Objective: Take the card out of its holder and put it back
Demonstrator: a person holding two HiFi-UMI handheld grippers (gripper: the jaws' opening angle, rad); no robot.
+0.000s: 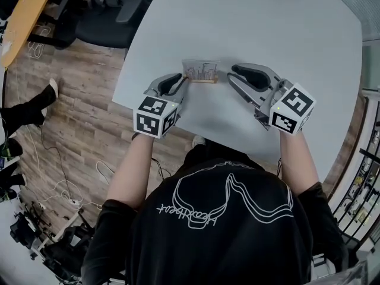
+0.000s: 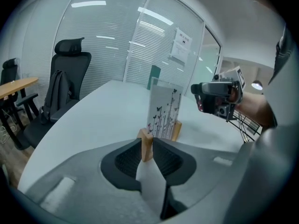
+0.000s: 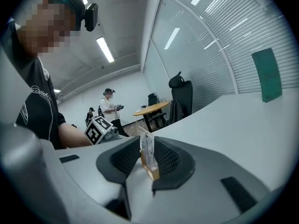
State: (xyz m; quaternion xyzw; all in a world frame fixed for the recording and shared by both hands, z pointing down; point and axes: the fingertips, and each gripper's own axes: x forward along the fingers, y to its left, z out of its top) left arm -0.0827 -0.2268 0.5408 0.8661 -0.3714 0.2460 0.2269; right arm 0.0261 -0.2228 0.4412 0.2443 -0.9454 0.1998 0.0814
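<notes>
At left, the left claw [image 1: 181,83] is clamped on the left end of the low light-wood holder [image 1: 203,80], with its pads pressing both sides of the block. A white card [image 1: 200,70] printed with dark stems and butterflies stands upright in the holder's slot, near the front edge of the pale grey worktop [image 1: 267,28]. At right, the right claw [image 1: 230,76] sits just beside the holder's right end with its jaws apart. Holder and card line up with the gap, and the pads touch neither.
</notes>
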